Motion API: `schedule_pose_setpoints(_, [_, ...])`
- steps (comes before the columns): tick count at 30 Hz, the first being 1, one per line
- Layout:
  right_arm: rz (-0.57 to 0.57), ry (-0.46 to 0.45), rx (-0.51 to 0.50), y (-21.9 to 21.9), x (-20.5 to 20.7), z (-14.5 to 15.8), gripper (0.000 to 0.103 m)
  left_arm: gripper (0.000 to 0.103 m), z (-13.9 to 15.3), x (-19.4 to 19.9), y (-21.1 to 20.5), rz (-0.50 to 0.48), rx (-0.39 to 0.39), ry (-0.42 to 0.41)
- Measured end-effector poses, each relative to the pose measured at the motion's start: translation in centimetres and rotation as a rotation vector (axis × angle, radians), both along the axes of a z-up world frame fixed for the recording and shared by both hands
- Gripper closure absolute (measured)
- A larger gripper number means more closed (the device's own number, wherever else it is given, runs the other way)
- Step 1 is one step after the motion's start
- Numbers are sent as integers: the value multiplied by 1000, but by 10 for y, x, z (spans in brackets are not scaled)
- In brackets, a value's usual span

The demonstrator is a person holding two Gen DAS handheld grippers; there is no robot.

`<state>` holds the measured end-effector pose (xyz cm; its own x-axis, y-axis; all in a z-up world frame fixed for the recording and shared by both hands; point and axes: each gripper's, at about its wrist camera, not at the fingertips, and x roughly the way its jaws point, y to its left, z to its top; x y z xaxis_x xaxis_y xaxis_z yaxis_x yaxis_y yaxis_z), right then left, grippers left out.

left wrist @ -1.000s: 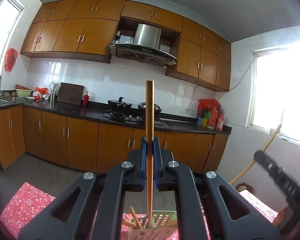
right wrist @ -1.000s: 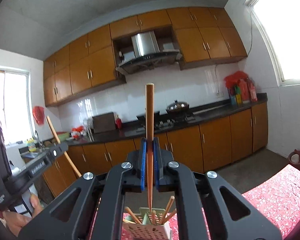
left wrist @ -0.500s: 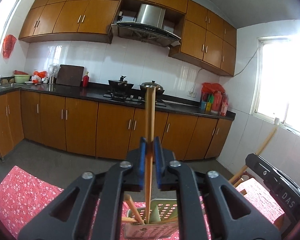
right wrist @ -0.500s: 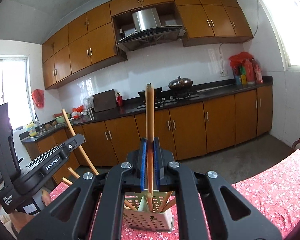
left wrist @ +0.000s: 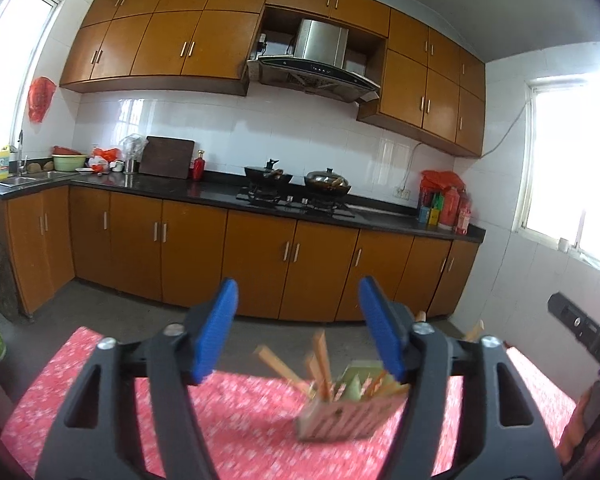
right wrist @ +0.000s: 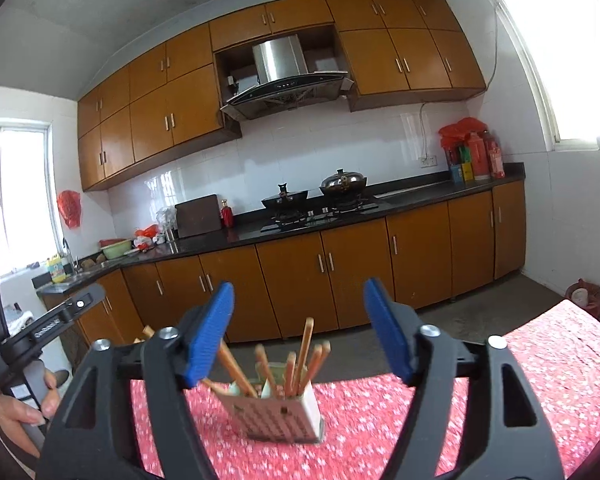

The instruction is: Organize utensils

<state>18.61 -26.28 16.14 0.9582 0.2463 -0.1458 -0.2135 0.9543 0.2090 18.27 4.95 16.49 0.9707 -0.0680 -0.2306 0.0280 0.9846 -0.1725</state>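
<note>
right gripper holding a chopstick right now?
No. The right gripper is wide open with nothing between its blue pads, and the chopsticks stand in the holder on the table.

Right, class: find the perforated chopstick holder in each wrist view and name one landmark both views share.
Left wrist view: chopstick holder sits low, right of centre, blurred, on the red floral tablecloth.
Right wrist view: low, near centre, between the open blue pads.
Shared landmark: the range hood.

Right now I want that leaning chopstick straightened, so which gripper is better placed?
Probably right: the right gripper is open with the chopstick holder centred between its fingers. The left gripper, also open, sees it off toward its right finger.
</note>
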Motion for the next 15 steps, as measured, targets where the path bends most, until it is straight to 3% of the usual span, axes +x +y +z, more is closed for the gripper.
schedule_pose_setpoints(1, [-2, -1, -7, 1, -6, -1, 19, 21, -4, -15, 3, -8, 8, 1])
schedule_pose_setpoints(4, [-4, -9, -34, 6, -35, -13, 3, 4, -15, -53, 6, -18, 54, 0])
schedule_pose_setpoints(8, [-18, -3, -100, 23, -62, -31, 2, 4, -36, -95, 3, -28, 105, 17])
schedule_pose_setpoints(15, [-22, 91, -196, 53, -92, -77, 2, 4, -85, -141, 0, 20, 105, 88])
